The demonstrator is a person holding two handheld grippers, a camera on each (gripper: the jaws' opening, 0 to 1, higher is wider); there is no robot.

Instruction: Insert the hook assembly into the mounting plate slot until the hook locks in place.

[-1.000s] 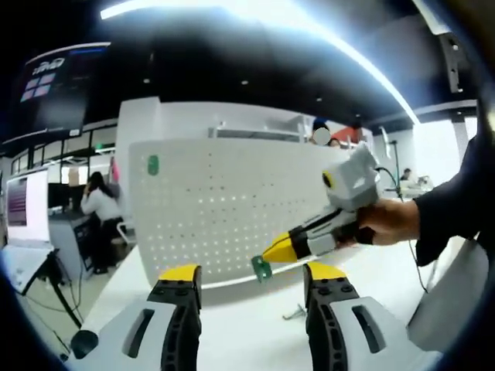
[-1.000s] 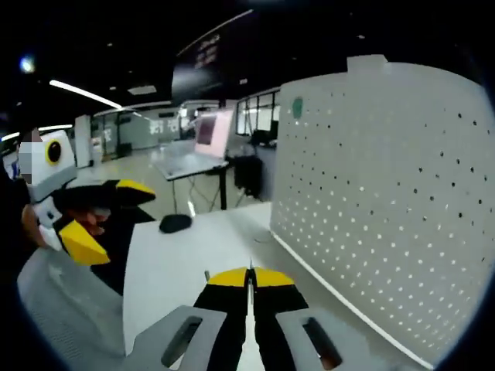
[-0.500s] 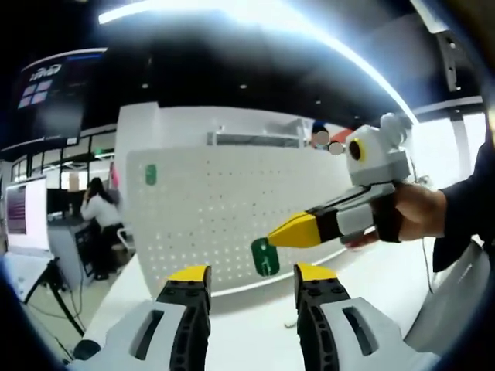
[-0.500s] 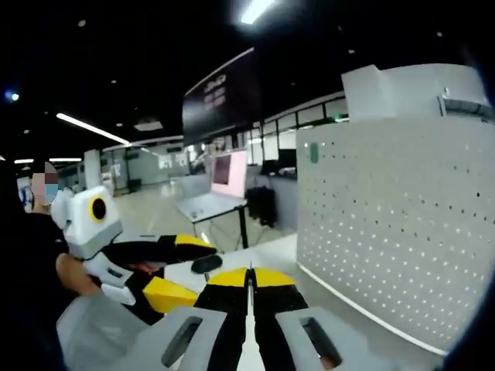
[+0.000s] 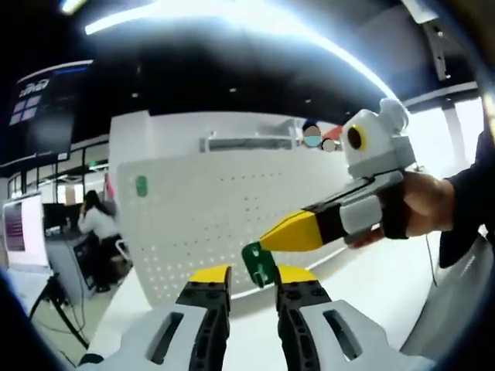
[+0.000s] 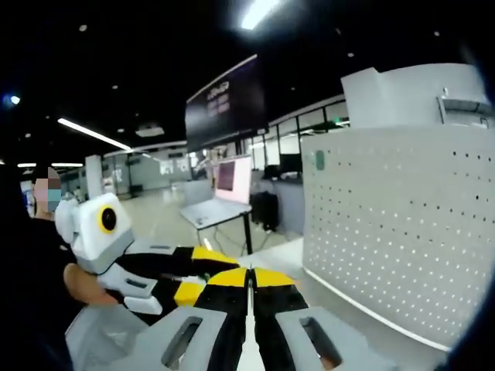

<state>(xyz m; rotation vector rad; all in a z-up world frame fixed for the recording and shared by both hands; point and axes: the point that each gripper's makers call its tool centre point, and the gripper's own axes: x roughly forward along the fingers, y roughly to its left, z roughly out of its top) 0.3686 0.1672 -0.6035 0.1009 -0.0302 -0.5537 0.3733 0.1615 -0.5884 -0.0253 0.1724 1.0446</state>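
Note:
A white perforated mounting plate (image 5: 224, 209) (image 6: 402, 232) stands upright on the white table (image 5: 379, 301). One green hook (image 5: 141, 185) (image 6: 319, 160) hangs near the plate's upper corner. A second green hook (image 5: 259, 263) is pinched at the yellow tip of my right gripper (image 5: 267, 243), which comes in from the right, held by a hand (image 5: 425, 205). That hook sits between the yellow tips of my left gripper (image 5: 254, 275), whose jaws stand a little wider than it. In the right gripper view my right gripper (image 6: 249, 280) has its jaws pressed together, with my left gripper (image 6: 201, 274) just beyond its tips.
A person (image 5: 91, 224) sits at a desk to the left of the plate. A laptop (image 6: 224, 189) lies open on another desk behind. A dark screen (image 6: 224, 100) hangs overhead. Bare table lies in front of the plate.
My right gripper has carried the green hook down and left, between my left gripper's tips. My left jaws have narrowed around it. The two grippers are closer together.

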